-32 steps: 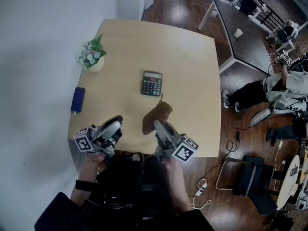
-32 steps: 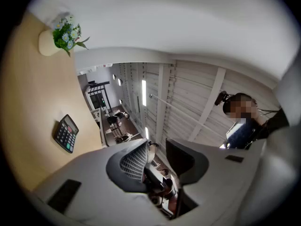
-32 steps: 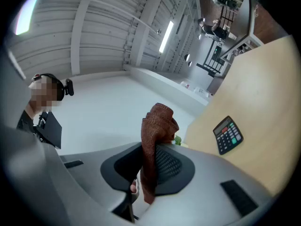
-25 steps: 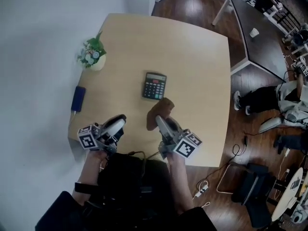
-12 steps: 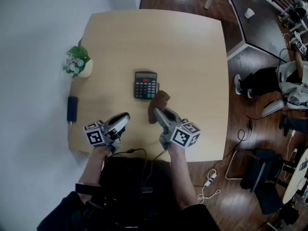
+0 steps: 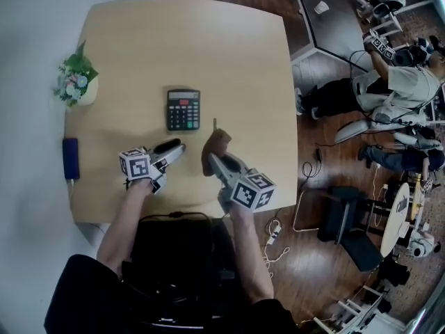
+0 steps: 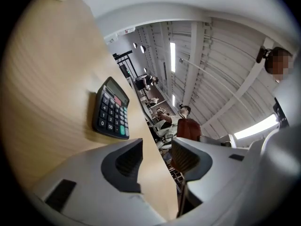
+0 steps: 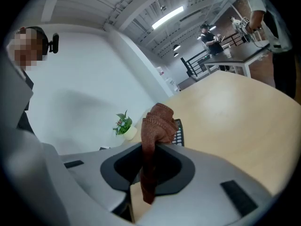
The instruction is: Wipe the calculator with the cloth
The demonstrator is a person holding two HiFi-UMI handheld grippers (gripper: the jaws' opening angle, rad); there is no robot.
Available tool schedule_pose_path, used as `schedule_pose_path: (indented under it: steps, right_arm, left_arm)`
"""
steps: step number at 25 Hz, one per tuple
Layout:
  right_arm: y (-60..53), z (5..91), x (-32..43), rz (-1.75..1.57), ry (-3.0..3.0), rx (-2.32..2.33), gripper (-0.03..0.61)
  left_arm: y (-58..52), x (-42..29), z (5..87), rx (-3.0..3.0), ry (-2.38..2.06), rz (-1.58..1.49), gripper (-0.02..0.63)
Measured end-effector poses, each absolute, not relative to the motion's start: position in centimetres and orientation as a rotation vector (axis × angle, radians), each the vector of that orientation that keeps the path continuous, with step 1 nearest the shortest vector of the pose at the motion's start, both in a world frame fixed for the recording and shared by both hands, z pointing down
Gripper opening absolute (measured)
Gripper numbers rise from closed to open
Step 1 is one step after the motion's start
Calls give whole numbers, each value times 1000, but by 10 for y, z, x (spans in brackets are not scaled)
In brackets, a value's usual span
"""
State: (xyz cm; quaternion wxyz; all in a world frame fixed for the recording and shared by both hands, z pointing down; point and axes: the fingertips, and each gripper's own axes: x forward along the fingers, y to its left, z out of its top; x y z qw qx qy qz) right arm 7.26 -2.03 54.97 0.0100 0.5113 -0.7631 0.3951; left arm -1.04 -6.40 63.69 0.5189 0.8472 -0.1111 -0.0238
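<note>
A black calculator (image 6: 183, 109) lies flat on the light wooden table (image 6: 229, 61); it also shows in the left gripper view (image 7: 110, 109). My left gripper (image 6: 175, 147) sits low over the table just short of the calculator's near edge. Its jaws have just been opening and hold nothing (image 7: 155, 157). My right gripper (image 6: 212, 160) is shut on a brown cloth (image 6: 216, 145), which bunches up above the jaws (image 8: 157, 124) close to the calculator's near right corner. Part of the calculator (image 8: 179, 132) peeks out behind the cloth.
A small potted plant (image 6: 75, 82) stands at the table's left edge, with a dark blue object (image 6: 70, 158) nearer along that edge. A person (image 6: 389, 82) and chairs are on the dark wood floor to the right.
My left gripper has moved forward and down toward the calculator, and its jaws now stand apart. The right gripper has sunk a little with the cloth still in it.
</note>
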Motion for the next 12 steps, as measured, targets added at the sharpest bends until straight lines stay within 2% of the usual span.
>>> schedule_pose_path:
  steps: [12]
  right_arm:
    - [-131, 590, 20, 894, -2336, 1119, 60]
  left_arm:
    - [-75, 16, 666, 1918, -275, -13, 170]
